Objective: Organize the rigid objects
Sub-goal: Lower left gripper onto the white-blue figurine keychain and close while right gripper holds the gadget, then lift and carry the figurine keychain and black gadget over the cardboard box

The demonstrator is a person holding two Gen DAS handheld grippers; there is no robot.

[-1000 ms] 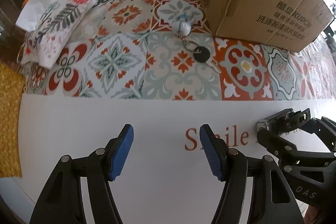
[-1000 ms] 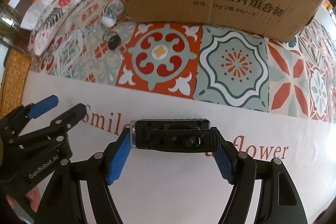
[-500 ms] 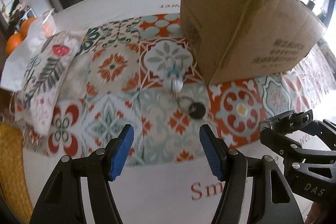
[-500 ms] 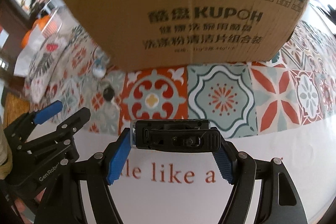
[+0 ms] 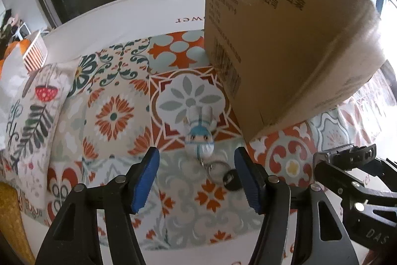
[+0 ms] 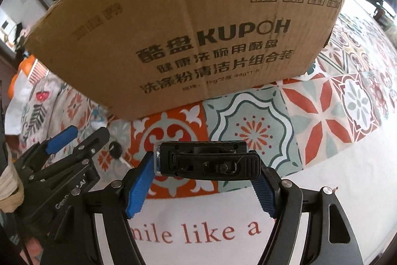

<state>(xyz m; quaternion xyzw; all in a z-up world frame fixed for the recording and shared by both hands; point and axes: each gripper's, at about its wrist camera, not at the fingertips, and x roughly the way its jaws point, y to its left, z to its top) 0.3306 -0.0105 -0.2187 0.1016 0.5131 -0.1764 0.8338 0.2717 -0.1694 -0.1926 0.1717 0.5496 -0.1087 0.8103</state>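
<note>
The right gripper is clamped on a black device, a flat rectangular gadget held crosswise between its blue pads, with a port showing on the end that faces the camera. It hangs above the patterned tablecloth, just in front of the printed long side of the cardboard box, not touching it. The left gripper is spread wide with nothing between its blue pads, poised over a small figurine keychain that lies on the cloth just beside the box's short side, near its front corner. The figurine has a white body and a blue face mask; its metal ring and a round black fob trail toward the camera from it, the fob almost under the gripper's right-hand pad. Whether the pads touch the cloth cannot be told. On the far side of the keychain from the box, a floral pouch rests at the cloth's edge, well apart from the box.
</note>
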